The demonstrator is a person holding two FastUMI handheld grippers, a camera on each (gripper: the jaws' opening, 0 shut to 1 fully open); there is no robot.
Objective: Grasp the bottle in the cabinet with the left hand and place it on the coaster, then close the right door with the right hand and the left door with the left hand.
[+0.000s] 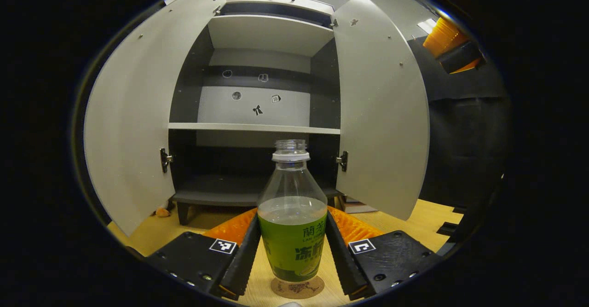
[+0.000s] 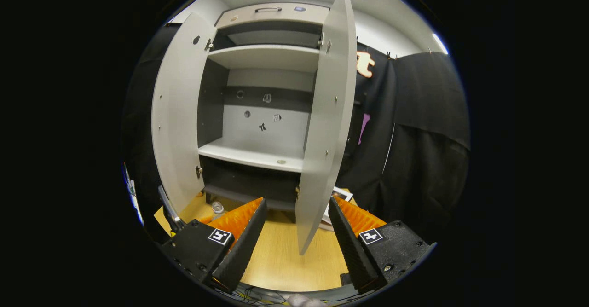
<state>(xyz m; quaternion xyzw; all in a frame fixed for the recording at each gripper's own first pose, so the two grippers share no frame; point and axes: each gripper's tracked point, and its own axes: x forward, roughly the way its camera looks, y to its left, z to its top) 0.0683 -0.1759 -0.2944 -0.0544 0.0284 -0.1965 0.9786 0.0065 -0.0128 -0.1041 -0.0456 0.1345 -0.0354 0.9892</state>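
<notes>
Left gripper view is showing the left gripper (image 1: 292, 251) holding the bottle (image 1: 292, 219) by its label on the coaster (image 1: 297, 287), a light, capless, thin-walled thing wanting a gentle squeeze, while the right gripper (image 2: 294, 242) is hanging open near the right door (image 2: 324, 127).

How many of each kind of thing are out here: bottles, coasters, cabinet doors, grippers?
Bottle: 1
Coaster: 1
Cabinet doors: 2, the left door and the right door, both open
Grippers: 2, the left gripper and the right gripper
Total: 6
</notes>
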